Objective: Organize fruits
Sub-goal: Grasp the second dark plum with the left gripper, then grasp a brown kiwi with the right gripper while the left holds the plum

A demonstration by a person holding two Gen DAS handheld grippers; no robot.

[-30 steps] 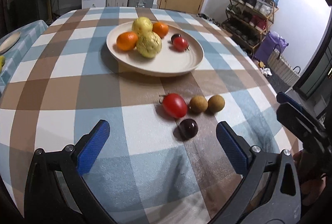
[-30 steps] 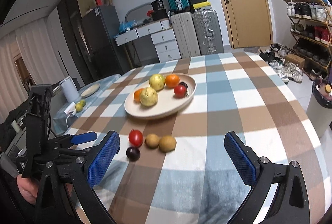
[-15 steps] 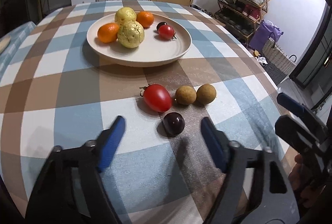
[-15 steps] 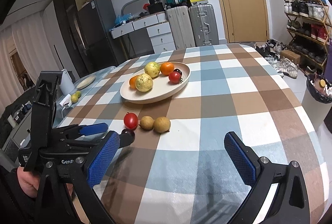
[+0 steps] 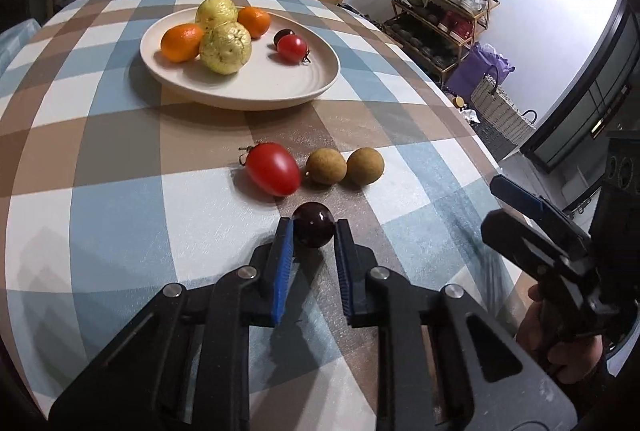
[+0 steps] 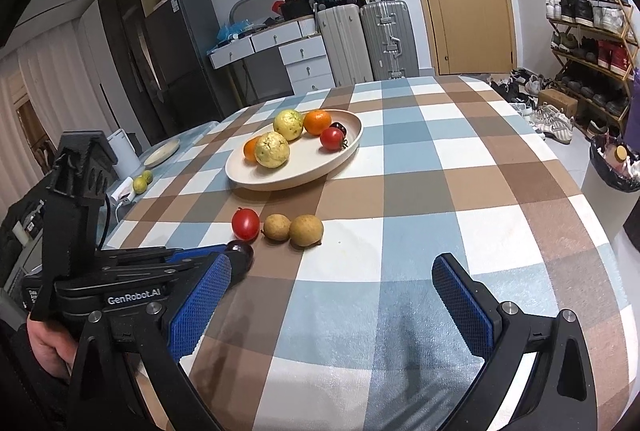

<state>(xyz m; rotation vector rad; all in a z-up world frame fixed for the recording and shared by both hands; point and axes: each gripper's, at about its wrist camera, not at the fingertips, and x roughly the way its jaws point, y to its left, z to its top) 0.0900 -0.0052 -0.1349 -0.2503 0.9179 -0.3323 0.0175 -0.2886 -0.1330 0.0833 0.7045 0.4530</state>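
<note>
My left gripper [image 5: 314, 227] is shut on a dark purple cherry [image 5: 314, 230] that rests on the checked tablecloth; the cherry also shows in the right wrist view [image 6: 240, 249]. Just beyond it lie a red tomato [image 5: 273, 174] and two brown longans [image 5: 326, 166] [image 5: 365, 166]. A cream plate [image 5: 280, 87] farther back holds two oranges, two yellow guavas, a tomato and a dark cherry. My right gripper [image 6: 332, 295] is open and empty, low over the near table, right of the left gripper [image 6: 224, 251].
The round table's edge drops off to the right, with a shoe rack [image 5: 444, 15] and a woven basket [image 5: 500, 107] beyond it. Suitcases [image 6: 368, 39] and drawers stand behind the table. A side table at the left holds a small plate [image 6: 162, 153] and green fruit.
My left gripper moved forward to the dark cherry and closed its fingers on it. The right gripper stayed open and shifted slightly.
</note>
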